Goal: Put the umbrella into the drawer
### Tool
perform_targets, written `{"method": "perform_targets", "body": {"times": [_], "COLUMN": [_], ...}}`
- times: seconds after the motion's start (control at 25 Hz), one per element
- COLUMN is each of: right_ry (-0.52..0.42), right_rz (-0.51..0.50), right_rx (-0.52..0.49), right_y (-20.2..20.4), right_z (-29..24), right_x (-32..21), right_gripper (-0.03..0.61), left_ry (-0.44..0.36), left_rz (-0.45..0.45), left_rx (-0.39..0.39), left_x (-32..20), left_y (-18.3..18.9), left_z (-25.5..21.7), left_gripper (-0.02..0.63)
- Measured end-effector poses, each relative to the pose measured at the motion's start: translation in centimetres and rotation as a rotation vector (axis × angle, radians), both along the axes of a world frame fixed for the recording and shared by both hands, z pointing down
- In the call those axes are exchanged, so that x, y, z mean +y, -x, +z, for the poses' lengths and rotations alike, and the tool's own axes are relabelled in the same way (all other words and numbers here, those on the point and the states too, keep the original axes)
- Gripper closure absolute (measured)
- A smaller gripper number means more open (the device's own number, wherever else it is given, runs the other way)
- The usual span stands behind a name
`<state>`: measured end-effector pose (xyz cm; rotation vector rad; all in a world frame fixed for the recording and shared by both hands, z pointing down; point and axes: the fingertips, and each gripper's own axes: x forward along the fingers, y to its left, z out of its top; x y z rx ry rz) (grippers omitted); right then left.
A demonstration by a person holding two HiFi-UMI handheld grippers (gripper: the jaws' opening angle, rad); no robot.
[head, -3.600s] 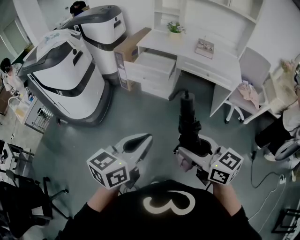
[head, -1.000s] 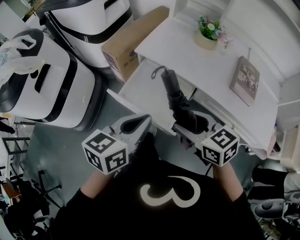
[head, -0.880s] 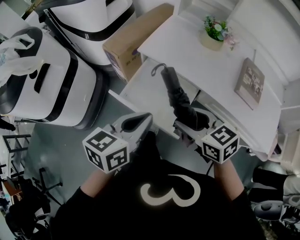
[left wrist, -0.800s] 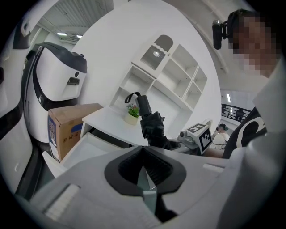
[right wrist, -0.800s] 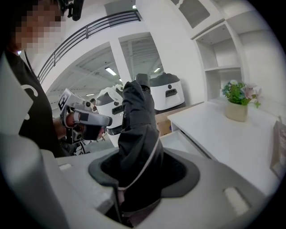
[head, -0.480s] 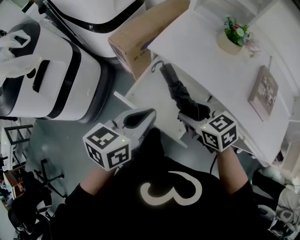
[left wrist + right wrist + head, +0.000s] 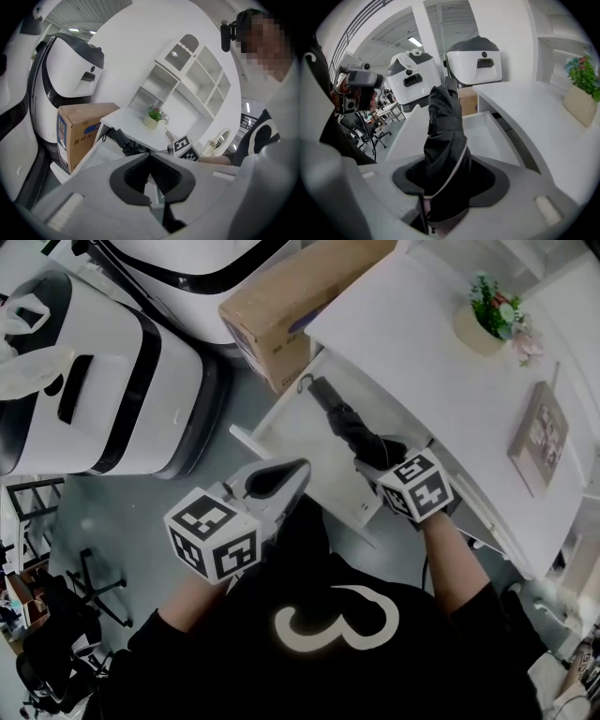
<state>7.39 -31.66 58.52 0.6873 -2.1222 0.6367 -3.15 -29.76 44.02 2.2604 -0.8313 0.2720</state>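
Right hand-held gripper is found clamped on the umbrella at its thick end, so the free end is angled down over the open drawer below the table. Left hand-held gripper is closed and empty at near left, presumably to leave the drawer unobstructed.

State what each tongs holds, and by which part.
Right tongs: the umbrella, by the near end of its folded canopy. Left tongs: nothing.

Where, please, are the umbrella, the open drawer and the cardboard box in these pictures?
umbrella (image 7: 345, 420), head view, folded black canopy.
drawer (image 7: 300, 442), head view, bare white bottom.
cardboard box (image 7: 300, 282), head view, brown top face.
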Motion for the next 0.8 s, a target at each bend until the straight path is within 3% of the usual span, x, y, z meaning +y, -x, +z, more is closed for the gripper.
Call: {"method": "perform_targets", "body": {"times": [0.8], "right_ry": [0.215], "right_rz": [-0.105], "right_rx": [0.252], "right_y": [0.0], "right_z": [12.6], "right_x": [-1.7], "right_gripper": [0.35], "left_ry": [0.059], "left_rz": [-0.035], "left_rx": [-0.006], "left_x": [-2.4], "left_y": [0.6], "left_z": [3.4], "left_gripper": [0.606]}}
